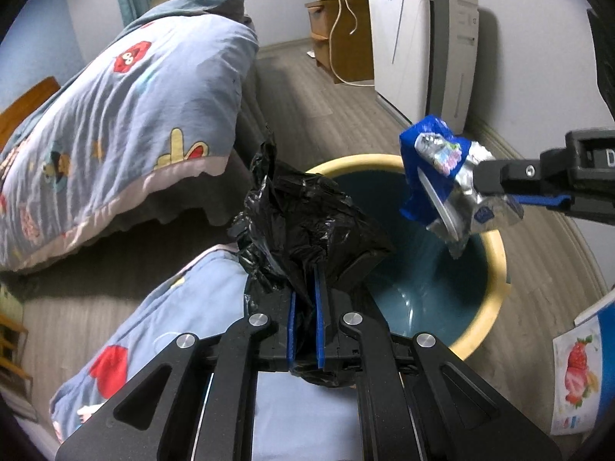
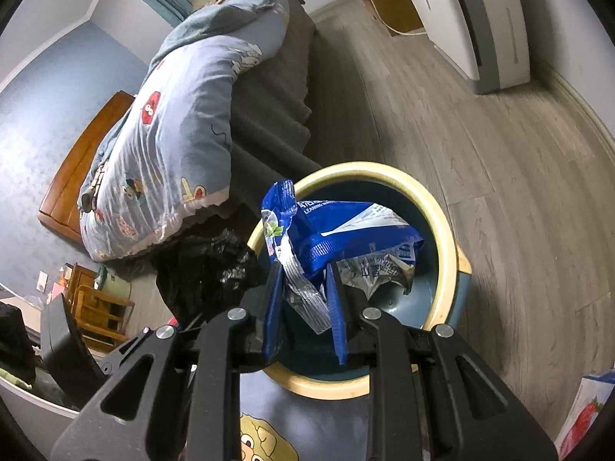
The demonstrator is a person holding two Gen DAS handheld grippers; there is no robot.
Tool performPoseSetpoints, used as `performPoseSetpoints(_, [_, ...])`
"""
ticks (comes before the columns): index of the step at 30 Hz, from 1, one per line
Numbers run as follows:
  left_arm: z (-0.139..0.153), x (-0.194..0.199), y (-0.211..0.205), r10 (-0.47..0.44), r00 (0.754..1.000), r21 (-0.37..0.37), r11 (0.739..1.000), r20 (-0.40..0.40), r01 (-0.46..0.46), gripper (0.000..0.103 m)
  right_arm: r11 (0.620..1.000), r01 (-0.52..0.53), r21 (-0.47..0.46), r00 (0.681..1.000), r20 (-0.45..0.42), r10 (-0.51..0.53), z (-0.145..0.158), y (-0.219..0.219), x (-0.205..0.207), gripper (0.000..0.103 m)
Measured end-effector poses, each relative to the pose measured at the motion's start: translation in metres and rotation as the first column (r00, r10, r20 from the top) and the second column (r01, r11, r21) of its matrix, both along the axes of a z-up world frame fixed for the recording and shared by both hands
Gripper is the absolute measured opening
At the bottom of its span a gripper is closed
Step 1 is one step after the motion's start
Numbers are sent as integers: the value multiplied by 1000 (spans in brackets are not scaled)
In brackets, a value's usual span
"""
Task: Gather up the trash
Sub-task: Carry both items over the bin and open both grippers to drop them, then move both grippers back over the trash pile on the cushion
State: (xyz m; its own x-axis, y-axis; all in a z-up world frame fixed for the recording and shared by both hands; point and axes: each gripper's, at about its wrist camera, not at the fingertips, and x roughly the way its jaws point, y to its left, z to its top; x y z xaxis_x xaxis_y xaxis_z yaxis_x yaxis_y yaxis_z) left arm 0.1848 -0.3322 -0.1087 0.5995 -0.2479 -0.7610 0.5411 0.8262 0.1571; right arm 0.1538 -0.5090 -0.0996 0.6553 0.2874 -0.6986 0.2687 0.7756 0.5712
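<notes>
Black, crinkled plastic film formed the bin bag (image 1: 303,223), a glossy bunched mass pinched between the blue-padded jaws of the left gripper (image 1: 307,288), which was closed on it. The bag rose ahead of the left fingertips and spread to either side of them, its right edge overhanging the rim of the round bin with a cream rim and a smooth teal interior (image 1: 496,253). In the right wrist view the same bag (image 2: 207,272) lay just left of the right gripper's fingers, beside the bin's rim (image 2: 442,230).

Blue printed foil with a silver, creased inner face made up the crumpled snack wrapper (image 2: 326,238), clamped between the blue pads of the right gripper (image 2: 303,280); the jaws were closed on its lower folds. The wrapper fanned out ahead of the right fingertips, directly above the bin's opening. From the left wrist, the wrapper (image 1: 442,176) hung above the far right part of the bin mouth, held at the tip of the right gripper (image 1: 484,180) entering from the right.

Beyond and left of both grippers lay a soft, pale blue quilt with cartoon prints (image 1: 127,115) on a bed; grey wood-grain flooring (image 2: 480,134) surrounded the bin.
</notes>
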Motion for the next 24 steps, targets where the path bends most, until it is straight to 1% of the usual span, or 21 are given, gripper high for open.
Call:
performPoseSetpoints(3, [-1, 5, -2, 1, 1000, -7, 1000, 1, -1, 9, 1000, -4, 7, 1000, -4, 5, -1, 2, 2, 26])
performPoseSetpoints(4, [-1, 6, -2, 1, 1000, -10, 1000, 1, -1, 12, 1000, -4, 10, 1000, -3, 4, -1, 1, 2, 26])
performPoseSetpoints(6, [0, 7, -2, 5, 1000, -11, 1000, 9, -5, 14, 1000, 2, 16, 1000, -3, -2, -2, 1, 2, 27])
performPoseSetpoints(8, [2, 8, -1, 11, 1000, -16, 1000, 14, -10, 17, 1000, 11, 13, 1000, -4, -11, -2, 0, 1, 32])
performPoseSetpoints(11, [3, 8, 1, 14, 1000, -13, 1000, 19, -14, 22, 1000, 20, 12, 1000, -4, -20, -2, -2, 0, 32])
performPoseSetpoints(12, [3, 7, 1, 15, 1000, -9, 1000, 23, -15, 24, 1000, 25, 12, 1000, -4, -25, -2, -3, 0, 34])
performPoseSetpoints(13, [3, 7, 1, 17, 999, -6, 1000, 29, -16, 32, 1000, 30, 11, 1000, -4, -30, -2, -4, 0, 37])
performPoseSetpoints(14, [3, 6, 1, 18, 999, -5, 1000, 36, -18, 41, 999, 34, 11, 999, -4, -34, -2, -5, -1, 43])
performPoseSetpoints(17, [4, 4, 2, 19, 999, -6, 1000, 51, -19, 53, 999, 44, 1, 999, -6, -44, -2, -7, -2, 47])
performPoseSetpoints(18, [4, 3, 2, 20, 998, -4, 1000, 55, -19, 55, 999, 48, -5, 999, -7, -48, -2, -7, -2, 52])
performPoseSetpoints(19, [4, 3, 2, 20, 998, -3, 1000, 55, -20, 61, 999, 51, -8, 999, -6, -51, -2, -8, -2, 56])
performPoseSetpoints(20, [5, 2, 3, 23, 998, -3, 1000, 59, -23, 69, 998, 56, -12, 998, -5, -56, -1, -9, -3, 60])
performPoseSetpoints(21, [6, 1, 4, 29, 997, -3, 1000, 66, -29, 74, 998, 62, -16, 998, -3, -62, 0, -9, -3, 63])
performPoseSetpoints(22, [8, -1, 6, 35, 997, -4, 999, 74, -35, 81, 998, 68, -19, 998, -2, -68, 0, -10, -4, 66])
performPoseSetpoints(23, [11, -3, 9, 41, 996, -7, 999, 82, -40, 84, 997, 75, -23, 997, 0, -75, 1, -10, -5, 71])
performPoseSetpoints(24, [14, -5, 13, 46, 995, -10, 999, 87, -45, 85, 996, 85, -25, 996, 4, -85, 3, -11, -6, 75])
